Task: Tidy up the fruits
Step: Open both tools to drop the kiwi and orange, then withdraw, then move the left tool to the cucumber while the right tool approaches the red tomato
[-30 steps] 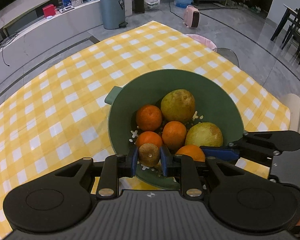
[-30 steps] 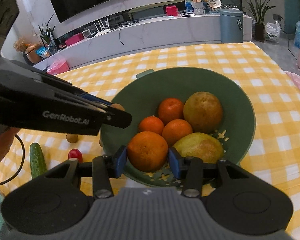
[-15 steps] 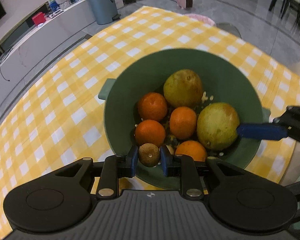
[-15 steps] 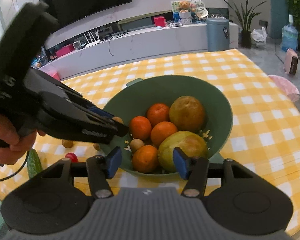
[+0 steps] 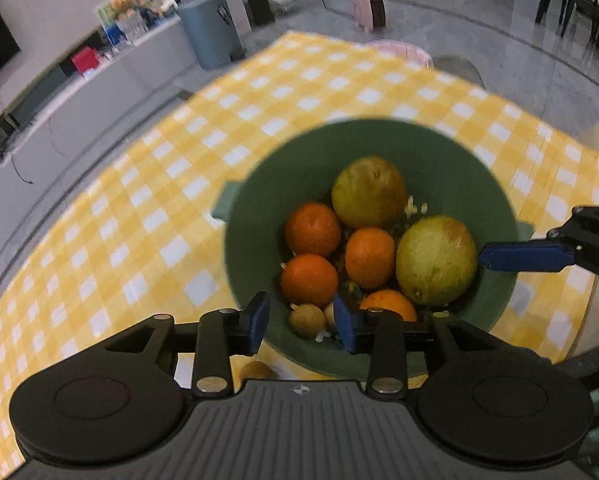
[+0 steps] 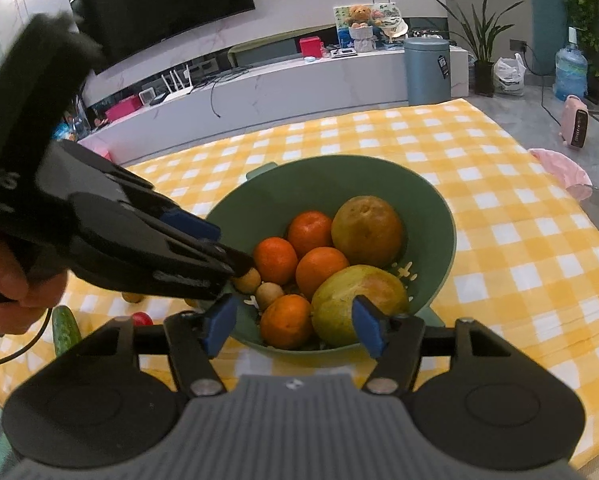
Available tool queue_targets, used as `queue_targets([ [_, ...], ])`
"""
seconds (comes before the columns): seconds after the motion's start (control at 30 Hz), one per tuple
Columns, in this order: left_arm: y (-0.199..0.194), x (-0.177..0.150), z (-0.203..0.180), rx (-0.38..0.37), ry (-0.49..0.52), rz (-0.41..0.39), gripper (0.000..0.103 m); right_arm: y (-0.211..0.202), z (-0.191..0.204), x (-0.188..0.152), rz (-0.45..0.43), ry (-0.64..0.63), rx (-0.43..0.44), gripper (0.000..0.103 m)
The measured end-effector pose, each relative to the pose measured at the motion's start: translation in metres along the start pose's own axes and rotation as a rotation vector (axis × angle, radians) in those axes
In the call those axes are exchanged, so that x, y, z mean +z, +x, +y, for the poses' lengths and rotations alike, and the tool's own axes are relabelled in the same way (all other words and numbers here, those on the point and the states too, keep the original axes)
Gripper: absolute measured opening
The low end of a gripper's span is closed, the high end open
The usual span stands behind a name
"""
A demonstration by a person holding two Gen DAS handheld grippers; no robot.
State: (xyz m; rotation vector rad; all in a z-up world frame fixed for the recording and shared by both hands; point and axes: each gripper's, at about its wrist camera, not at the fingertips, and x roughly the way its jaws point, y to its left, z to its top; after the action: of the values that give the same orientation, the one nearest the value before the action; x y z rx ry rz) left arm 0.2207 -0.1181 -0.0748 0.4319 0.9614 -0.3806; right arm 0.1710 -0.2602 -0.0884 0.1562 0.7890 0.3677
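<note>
A green bowl on the yellow checked cloth holds several oranges and two large yellow-green fruits. My left gripper hangs over the bowl's near rim, its jaws opening. A small brown fruit lies in the bowl between its fingers, and neither pad touches it. My right gripper stands at the bowl's other side, its jaws opening too. An orange rests in the bowl between them, free of both pads. The left gripper enters the right wrist view from the left, above two small brown fruits.
On the cloth left of the bowl lie a cucumber, a small red fruit and a small brown fruit. Another brown fruit sits under my left gripper. A person's hand holds the left gripper. The table edge runs behind the bowl.
My left gripper let go of the small brown fruit, which now lies in the bowl. My right gripper released the orange into the bowl, widened and drew back a little.
</note>
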Motion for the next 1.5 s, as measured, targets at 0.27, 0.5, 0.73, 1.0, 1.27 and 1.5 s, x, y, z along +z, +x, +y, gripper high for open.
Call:
queue_targets([
  [0.27, -0.069, -0.020, 0.018, 0.019, -0.070, -0.097, 0.046, -0.024, 0.010, 0.000, -0.047, 0.015, -0.019, 0.066],
  [0.5, -0.112, -0.064, 0.042, 0.077, -0.150, -0.123, 0.047, -0.042, 0.032, -0.013, -0.084, 0.015, -0.026, 0.067],
  [0.73, -0.142, -0.111, 0.062, 0.092, -0.221, -0.124, 0.047, -0.051, 0.057, -0.034, -0.126, 0.002, -0.049, 0.067],
  [1.0, -0.145, -0.152, 0.090, 0.104, -0.387, -0.043, 0.047, -0.045, 0.086, -0.053, -0.105, -0.043, -0.056, 0.066],
  [1.27, -0.126, -0.169, 0.116, 0.079, -0.579, 0.017, 0.047, -0.032, 0.108, -0.060, -0.059, -0.079, -0.048, 0.059],
  [1.5, -0.093, -0.184, 0.142, 0.033, -0.859, 0.075, 0.061, -0.022, 0.119, -0.061, -0.037, -0.096, -0.049, 0.059],
])
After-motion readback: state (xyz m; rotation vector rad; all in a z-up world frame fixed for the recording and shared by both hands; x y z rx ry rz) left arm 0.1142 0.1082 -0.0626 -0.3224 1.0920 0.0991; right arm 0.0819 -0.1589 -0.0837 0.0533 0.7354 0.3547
